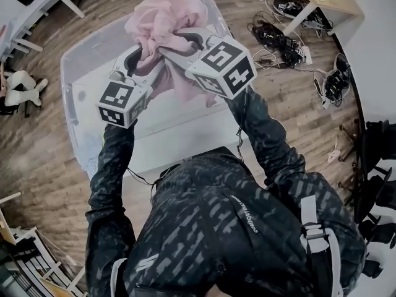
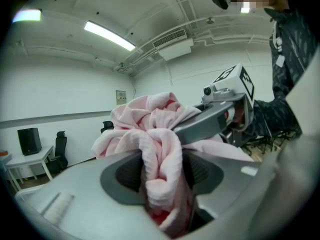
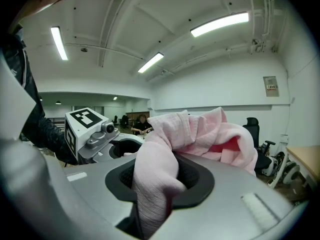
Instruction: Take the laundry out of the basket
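A bunched pink cloth [image 1: 162,25] hangs in the air above the clear plastic basket [image 1: 80,60], held by both grippers. My left gripper [image 1: 143,55] is shut on one fold of the pink cloth [image 2: 161,169], which fills the gap between its jaws. My right gripper [image 1: 174,41] is shut on another fold of the pink cloth [image 3: 155,184]. The two grippers stand close side by side, each in the other's view, pointing nearly level. A tail of the cloth drops down toward the basket. The basket's floor under the cloth is partly hidden.
The basket stands on a wooden floor [image 1: 37,159]. Cables and shoes [image 1: 281,39] lie at the upper right beside a table leg [image 1: 300,17]. White furniture [image 1: 25,17] stands at the upper left, and dark bags [image 1: 377,184] sit at the right edge.
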A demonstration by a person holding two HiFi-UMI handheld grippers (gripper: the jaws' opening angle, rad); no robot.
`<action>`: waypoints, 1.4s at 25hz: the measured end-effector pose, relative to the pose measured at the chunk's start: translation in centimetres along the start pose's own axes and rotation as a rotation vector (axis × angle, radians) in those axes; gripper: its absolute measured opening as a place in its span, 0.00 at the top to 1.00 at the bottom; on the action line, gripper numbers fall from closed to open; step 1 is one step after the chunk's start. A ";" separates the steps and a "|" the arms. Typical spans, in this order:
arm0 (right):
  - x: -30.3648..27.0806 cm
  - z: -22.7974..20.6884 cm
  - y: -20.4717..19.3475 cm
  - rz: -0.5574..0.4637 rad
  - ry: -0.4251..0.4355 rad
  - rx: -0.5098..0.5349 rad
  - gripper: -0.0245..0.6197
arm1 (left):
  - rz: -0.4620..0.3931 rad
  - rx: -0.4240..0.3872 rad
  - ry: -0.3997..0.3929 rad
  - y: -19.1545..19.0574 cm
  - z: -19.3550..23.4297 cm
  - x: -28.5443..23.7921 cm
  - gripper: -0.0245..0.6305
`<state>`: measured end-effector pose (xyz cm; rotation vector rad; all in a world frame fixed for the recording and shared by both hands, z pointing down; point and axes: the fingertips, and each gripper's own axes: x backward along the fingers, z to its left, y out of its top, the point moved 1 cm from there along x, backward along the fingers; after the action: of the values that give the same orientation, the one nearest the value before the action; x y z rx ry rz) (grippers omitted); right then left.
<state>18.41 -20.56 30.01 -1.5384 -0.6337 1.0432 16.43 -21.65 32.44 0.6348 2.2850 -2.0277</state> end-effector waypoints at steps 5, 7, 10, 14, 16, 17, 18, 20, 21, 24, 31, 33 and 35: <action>2.4 1.8 1.6 -0.045 -0.029 0.018 0.78 | -0.033 -0.057 0.011 2.1 -1.8 1.8 0.65; 2.8 2.6 1.9 -0.051 -0.035 0.021 0.78 | -0.042 -0.065 0.016 2.4 -2.2 2.7 0.65; 3.4 3.9 2.3 -0.056 -0.035 0.031 0.78 | -0.052 -0.069 0.029 2.7 -3.0 3.9 0.65; 4.3 5.9 2.1 -0.064 -0.034 0.031 0.78 | -0.057 -0.076 0.035 2.5 -4.4 5.6 0.65; 4.9 7.0 2.4 -0.069 -0.038 0.044 0.78 | -0.074 -0.074 0.044 2.8 -4.9 6.6 0.65; 5.1 7.7 2.8 -0.072 -0.039 0.055 0.78 | -0.087 -0.073 0.052 3.0 -5.2 7.3 0.65; 5.4 8.4 3.3 -0.077 -0.039 0.067 0.78 | -0.100 -0.071 0.061 3.4 -5.4 8.1 0.65; 6.0 9.9 4.2 -0.084 -0.036 0.090 0.78 | -0.128 -0.065 0.081 4.0 -6.0 9.7 0.65; 6.2 10.8 4.4 -0.086 -0.034 0.100 0.78 | -0.139 -0.061 0.090 4.1 -6.3 10.6 0.66; 6.8 13.6 4.6 -0.081 -0.021 0.127 0.78 | -0.158 -0.043 0.114 3.7 -7.5 13.2 0.66; 9.4 19.8 2.5 -0.080 0.006 0.109 0.78 | -0.155 -0.007 0.139 1.6 -12.2 18.2 0.66; 10.4 21.6 1.8 -0.088 0.006 0.100 0.78 | -0.150 -0.003 0.144 1.1 -13.9 19.6 0.66; 11.4 23.5 0.8 -0.089 0.003 0.087 0.78 | -0.137 0.002 0.146 0.2 -15.6 20.9 0.66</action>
<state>3.11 0.21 26.25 -1.4240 -0.6409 0.9887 1.20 -0.79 28.79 0.6658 2.4726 -2.1079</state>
